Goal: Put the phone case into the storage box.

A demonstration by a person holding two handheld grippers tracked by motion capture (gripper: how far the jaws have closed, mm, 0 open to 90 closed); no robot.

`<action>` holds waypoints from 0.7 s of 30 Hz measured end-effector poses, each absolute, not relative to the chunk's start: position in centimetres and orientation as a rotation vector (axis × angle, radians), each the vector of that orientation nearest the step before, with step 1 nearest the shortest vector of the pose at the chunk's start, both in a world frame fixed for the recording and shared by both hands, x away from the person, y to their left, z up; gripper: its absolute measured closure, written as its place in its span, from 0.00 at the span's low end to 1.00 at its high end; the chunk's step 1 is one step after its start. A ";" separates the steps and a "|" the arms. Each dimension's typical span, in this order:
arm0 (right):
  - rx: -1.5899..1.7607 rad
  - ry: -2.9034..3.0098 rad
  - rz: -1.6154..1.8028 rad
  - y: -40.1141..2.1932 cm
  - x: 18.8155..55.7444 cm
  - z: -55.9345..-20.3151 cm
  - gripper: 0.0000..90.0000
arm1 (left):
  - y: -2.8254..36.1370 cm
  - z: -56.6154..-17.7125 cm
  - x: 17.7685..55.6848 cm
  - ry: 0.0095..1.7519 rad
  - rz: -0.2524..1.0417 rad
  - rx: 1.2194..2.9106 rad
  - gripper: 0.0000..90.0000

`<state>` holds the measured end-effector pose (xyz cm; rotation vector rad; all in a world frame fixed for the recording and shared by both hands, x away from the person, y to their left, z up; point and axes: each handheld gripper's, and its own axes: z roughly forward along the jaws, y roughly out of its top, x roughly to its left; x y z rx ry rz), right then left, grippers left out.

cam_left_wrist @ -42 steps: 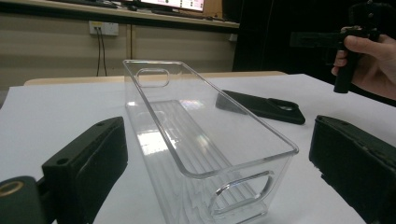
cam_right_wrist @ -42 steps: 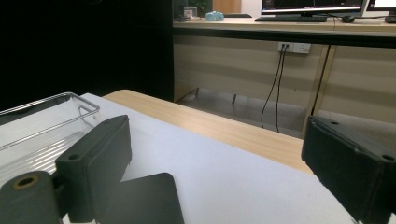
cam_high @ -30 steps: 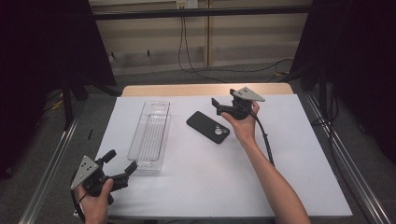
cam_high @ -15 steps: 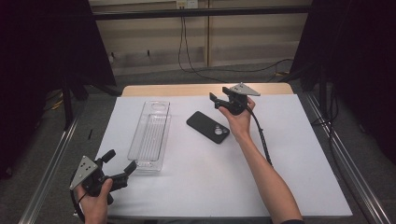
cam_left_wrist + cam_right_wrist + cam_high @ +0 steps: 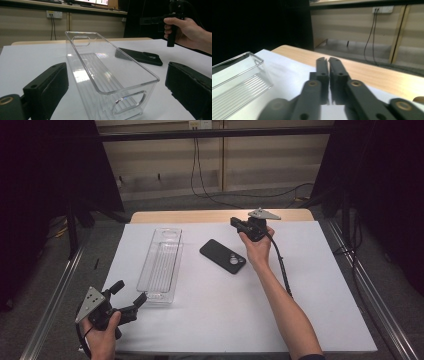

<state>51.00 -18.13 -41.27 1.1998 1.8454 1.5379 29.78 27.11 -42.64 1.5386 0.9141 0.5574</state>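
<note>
A clear plastic bin (image 5: 161,265) lies lengthwise on the white table left of centre. A black phone case (image 5: 223,256) lies flat to its right. My right gripper (image 5: 233,222) hovers at the far edge, just beyond the case. Its jaws have just been closing and now stand shut, with nothing between them (image 5: 328,61). My left gripper (image 5: 131,291) rests at the near left, open, aimed at the bin's near end (image 5: 105,75). From there the case (image 5: 140,56) and the right hand lie farther off.
The white sheet (image 5: 320,285) covers the table, with a strip of bare wood (image 5: 200,216) along its far edge. Metal rails (image 5: 55,300) run down both sides. Cables hang on the wall behind, and the right gripper's cable (image 5: 282,270) trails along the forearm.
The right gripper's jaws went from open to shut, empty. The right hand shifted only slightly. The left hand, bin and case stayed put.
</note>
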 end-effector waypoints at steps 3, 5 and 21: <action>1.219 1.920 1.507 -18.1 51.3 -40.9 1.00 | 27.1 -42.7 29.8 0.914 0.556 1.539 0.05; 1.227 1.945 1.505 -17.8 51.5 -40.5 1.00 | 27.2 -42.7 29.8 0.914 0.554 1.541 0.05; 1.287 2.233 1.307 -15.5 53.1 -39.3 1.00 | 27.3 -42.6 29.8 0.912 0.560 1.538 0.05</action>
